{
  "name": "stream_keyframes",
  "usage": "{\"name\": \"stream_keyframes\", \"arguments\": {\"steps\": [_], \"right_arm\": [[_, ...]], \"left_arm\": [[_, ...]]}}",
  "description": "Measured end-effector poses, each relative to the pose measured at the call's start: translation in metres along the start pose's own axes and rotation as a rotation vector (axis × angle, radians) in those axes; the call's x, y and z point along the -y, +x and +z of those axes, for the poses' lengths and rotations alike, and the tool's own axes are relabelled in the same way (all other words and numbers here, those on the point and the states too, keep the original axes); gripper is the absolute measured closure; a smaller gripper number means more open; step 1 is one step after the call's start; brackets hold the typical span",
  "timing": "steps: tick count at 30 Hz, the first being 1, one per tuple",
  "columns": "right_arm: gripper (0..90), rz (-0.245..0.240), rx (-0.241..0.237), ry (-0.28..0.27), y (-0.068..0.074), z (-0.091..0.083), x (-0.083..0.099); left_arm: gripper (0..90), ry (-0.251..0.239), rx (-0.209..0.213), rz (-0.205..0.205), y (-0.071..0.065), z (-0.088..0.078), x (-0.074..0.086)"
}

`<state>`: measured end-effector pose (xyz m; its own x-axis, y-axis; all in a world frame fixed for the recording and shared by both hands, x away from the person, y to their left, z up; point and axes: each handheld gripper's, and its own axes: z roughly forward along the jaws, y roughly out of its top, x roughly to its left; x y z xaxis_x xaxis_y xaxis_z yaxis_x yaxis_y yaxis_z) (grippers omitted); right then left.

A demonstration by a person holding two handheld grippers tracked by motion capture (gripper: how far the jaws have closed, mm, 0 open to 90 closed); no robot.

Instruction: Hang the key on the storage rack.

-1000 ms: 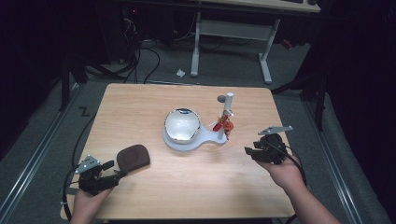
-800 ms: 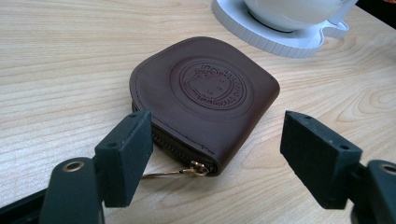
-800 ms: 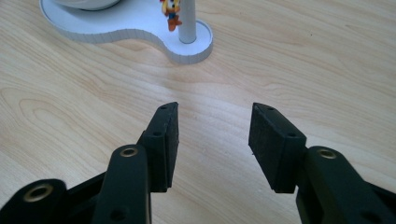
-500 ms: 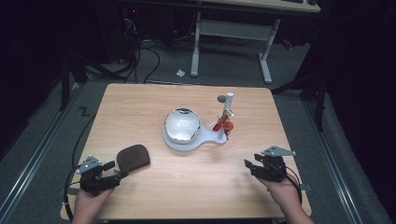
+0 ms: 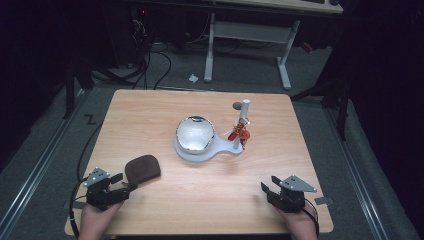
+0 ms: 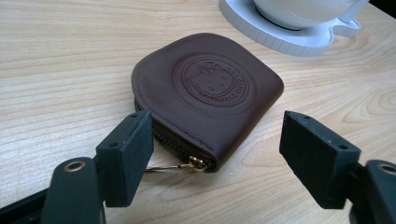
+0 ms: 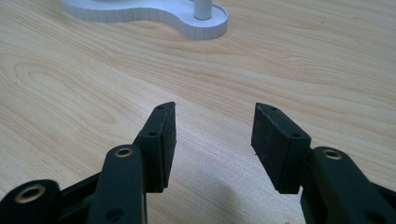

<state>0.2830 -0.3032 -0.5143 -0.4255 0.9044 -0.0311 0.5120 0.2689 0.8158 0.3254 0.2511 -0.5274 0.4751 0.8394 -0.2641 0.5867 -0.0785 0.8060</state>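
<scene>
While pouch (image 6: pixel 208 95) lies near | white stand (image 5: pixel 200 150) beyond | table (image 5: pixel 150 110).

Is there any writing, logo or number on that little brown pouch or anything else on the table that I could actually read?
Brown leather coin pouch: a round embossed seal with a cartoon cat face and a ring of lettering below it; the letters are too faint to read.
White stand with its post: no writing visible.
Small red ornament on the post: too small to tell.
No other words, numbers or signs.
</scene>
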Motion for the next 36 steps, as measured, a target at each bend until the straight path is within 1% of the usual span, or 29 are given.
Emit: {"name": "stream_keyframes", "arguments": {"steps": [2,3,5,8,9,10,12,14,15,16,17,18,19,20,21,22,23,24,25,27,28,30,31,32,33,34,36], "right_arm": [[49.3,0.026,-0.021,0.017,-0.002,0.004,0.001],[49.3,0.021,-0.020,0.019,-0.003,0.004,0.001],[49.4,0.018,-0.021,0.022,-0.004,0.005,0.001],[49.4,0.030,-0.037,0.024,-0.007,0.004,0.004],[49.5,0.038,-0.040,0.028,-0.008,0.003,0.005],[49.5,0.038,-0.040,0.028,-0.008,0.003,0.005],[49.4,0.044,-0.043,0.033,-0.009,0.005,0.005],[49.4,0.047,-0.046,0.038,-0.009,0.007,0.005],[49.4,0.049,-0.047,0.039,-0.008,0.007,0.005],[49.4,0.042,-0.049,0.039,-0.008,0.007,0.004],[49.4,0.045,-0.048,0.042,-0.007,0.007,0.005],[49.4,0.038,-0.049,0.044,-0.006,0.008,0.005],[49.4,0.035,-0.049,0.047,-0.004,0.008,0.005],[49.3,0.030,-0.047,0.052,-0.004,0.008,0.006],[49.3,0.030,-0.047,0.052,-0.004,0.008,0.006],[49.4,0.032,-0.047,0.054,-0.003,0.008,0.006],[49.4,0.039,-0.047,0.056,-0.003,0.008,0.007],[49.4,0.037,-0.045,0.058,-0.003,0.008,0.007],[49.4,0.037,-0.043,0.061,-0.003,0.008,0.008],[49.4,0.044,-0.041,0.066,-0.002,0.008,0.008],[49.5,0.044,-0.039,0.065,-0.002,0.008,0.008],[49.4,0.046,-0.039,0.064,-0.002,0.007,0.008],[49.4,0.043,-0.037,0.063,-0.002,0.007,0.008],[49.5,0.039,-0.037,0.060,-0.002,0.007,0.008],[49.5,0.041,-0.037,0.060,-0.001,0.006,0.007],[49.5,0.044,-0.037,0.060,-0.001,0.006,0.007],[49.4,0.044,-0.037,0.059,-0.001,0.006,0.007]], "left_arm": [[26.9,-0.008,-0.020,-0.006,-0.001,-0.001,-0.002],[27.3,-0.008,-0.020,-0.006,-0.001,-0.001,-0.002],[27.4,-0.011,-0.039,-0.001,-0.001,-0.002,-0.004],[29.3,-0.016,-0.062,0.000,0.001,-0.002,-0.009],[33.0,-0.015,-0.068,-0.002,0.003,-0.001,-0.012],[33.0,-0.014,-0.074,-0.006,0.005,0.000,-0.014],[37.7,-0.004,-0.092,-0.016,0.009,0.007,-0.021],[42.1,-0.011,-0.098,-0.017,0.014,0.014,-0.026],[45.1,-0.005,-0.105,-0.018,0.017,0.018,-0.029],[48.0,-0.005,-0.110,-0.032,0.022,0.022,-0.030],[52.6,-0.014,-0.103,-0.060,0.026,0.024,-0.031],[55.8,-0.015,-0.098,-0.077,0.030,0.027,-0.031],[59.5,-0.010,-0.104,-0.078,0.032,0.028,-0.030],[67.6,-0.012,-0.096,-0.074,0.034,0.028,-0.027],[69.8,-0.012,-0.096,-0.074,0.034,0.028,-0.027],[69.8,-0.014,-0.084,-0.077,0.034,0.027,-0.025],[71.8,-0.016,-0.074,-0.079,0.033,0.026,-0.023],[71.9,-0.013,-0.070,-0.076,0.032,0.024,-0.022],[70.9,-0.012,-0.062,-0.084,0.032,0.024,-0.022],[68.6,-0.010,-0.026,-0.115,0.033,0.022,-0.018],[67.9,-0.008,-0.009,-0.123,0.032,0.021,-0.016],[67.6,-0.003,-0.003,-0.117,0.030,0.020,-0.015],[66.2,-0.001,-0.009,-0.117,0.030,0.020,-0.015],[64.1,-0.001,-0.006,-0.120,0.030,0.020,-0.015],[64.4,0.001,0.008,-0.113,0.030,0.020,-0.014],[66.7,0.002,0.014,-0.109,0.030,0.019,-0.014],[66.8,0.011,0.032,-0.111,0.028,0.018,-0.013]]}}
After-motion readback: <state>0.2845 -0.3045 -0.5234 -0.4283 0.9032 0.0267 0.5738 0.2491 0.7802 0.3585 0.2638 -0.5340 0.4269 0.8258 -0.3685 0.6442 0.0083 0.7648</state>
